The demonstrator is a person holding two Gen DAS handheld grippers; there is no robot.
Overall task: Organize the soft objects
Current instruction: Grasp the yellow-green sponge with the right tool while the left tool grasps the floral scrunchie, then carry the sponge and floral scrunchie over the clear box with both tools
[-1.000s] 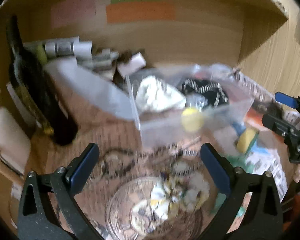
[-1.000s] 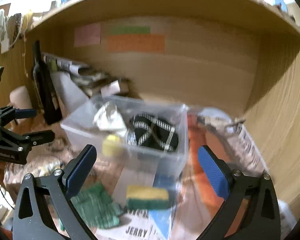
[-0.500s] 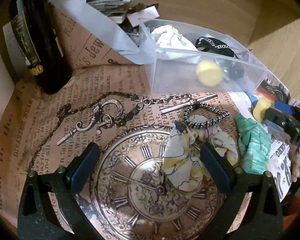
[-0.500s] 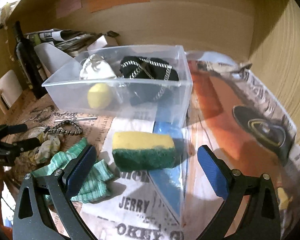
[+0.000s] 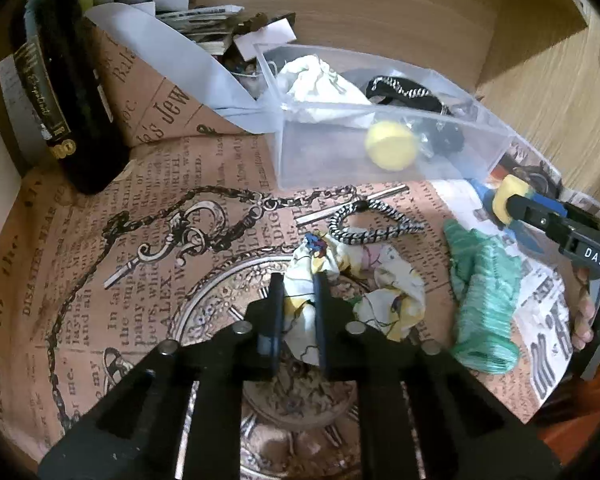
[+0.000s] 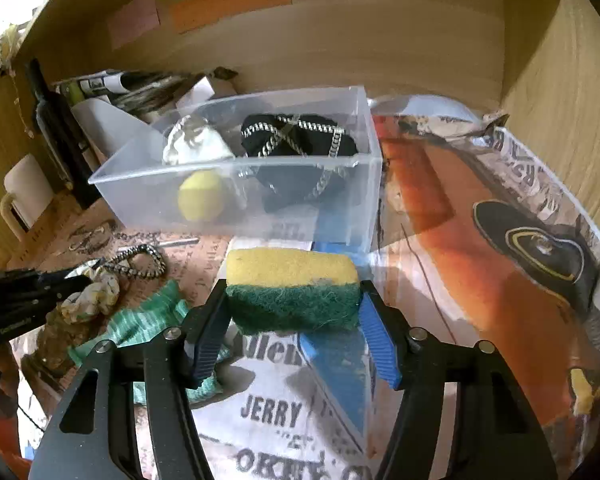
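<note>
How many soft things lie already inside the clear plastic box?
3: a white cloth at the back left, a black chain-trimmed piece at the right, a yellow ball against the front wall of the clear box. More may be hidden beneath.

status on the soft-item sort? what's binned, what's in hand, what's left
Binned: the clear bin holds a white cloth, a yellow ball and a black chain-trimmed item. In hand: the left claw pinches the floral fabric; the right claw grips the sponge. Both are outside the bin. Left: the green cloth and a braided loop lie on the paper.
</note>
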